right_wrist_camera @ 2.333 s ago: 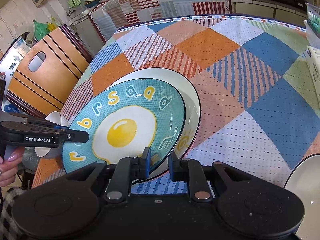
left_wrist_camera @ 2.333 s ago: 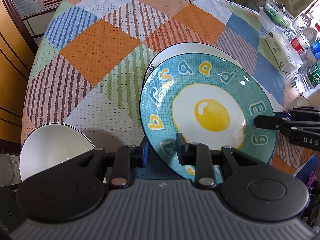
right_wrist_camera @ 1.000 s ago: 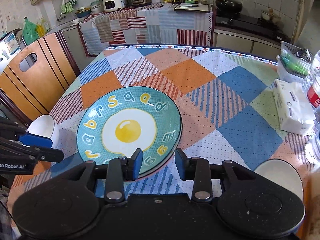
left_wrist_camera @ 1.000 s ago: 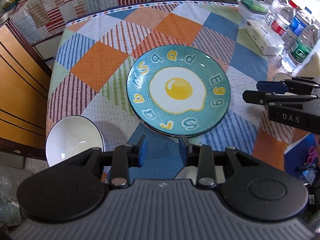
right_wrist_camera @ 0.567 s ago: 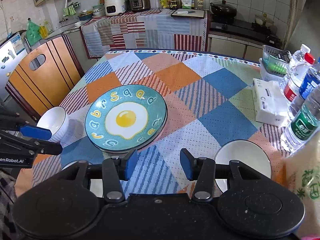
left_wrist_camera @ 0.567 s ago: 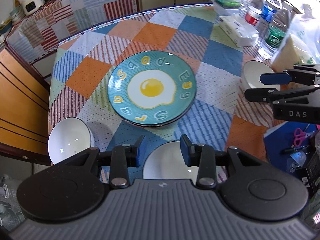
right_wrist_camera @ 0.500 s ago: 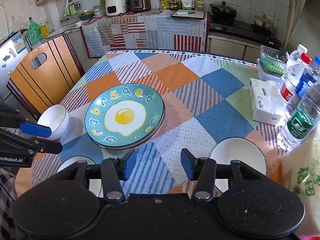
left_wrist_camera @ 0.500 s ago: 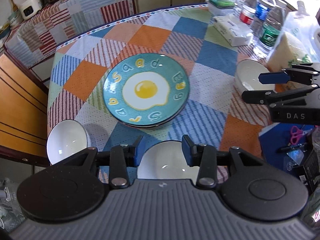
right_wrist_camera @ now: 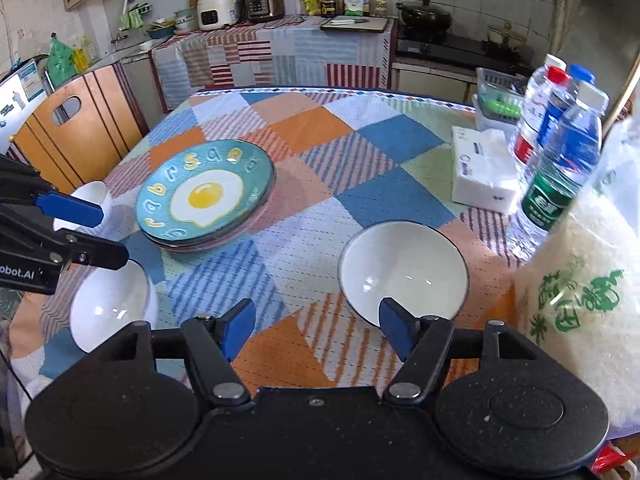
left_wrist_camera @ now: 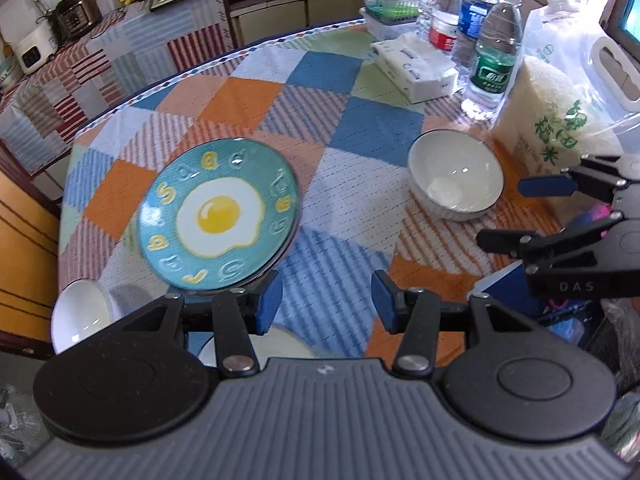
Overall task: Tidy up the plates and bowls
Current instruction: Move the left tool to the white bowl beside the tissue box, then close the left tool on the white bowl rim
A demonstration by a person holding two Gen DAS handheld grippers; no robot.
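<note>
plates (right_wrist_camera: 206,196) are seen already stacked, the egg-patterned one on top, ahead and to the left of the right gripper (right_wrist_camera: 316,330); from the left gripper (left_wrist_camera: 326,298) the same stack lies just ahead and slightly left, resting on the checked tablecloth (left_wrist_camera: 352,128); the plate half of the job is judged done.

bowls are not yet gathered; three white ones sit apart; one bowl (right_wrist_camera: 402,270) is just ahead of the right gripper's right finger; a second bowl (right_wrist_camera: 110,306) is found to its left, below the left gripper's tips as seen from the right wrist; a third, smaller bowl (right_wrist_camera: 94,192) is partly hidden behind those tips, near the table edge.

both grippers are spread wide and nothing is pinched; the right gripper hangs above the near table edge, the left gripper hovers near the front of the plate stack.

what is left, by this judgement, is nesting the three bowls into one pile; bottles (right_wrist_camera: 560,168), a tissue pack (right_wrist_camera: 482,170) and a rice bag (right_wrist_camera: 580,300) crowd the far right side, so little room is offered there.
</note>
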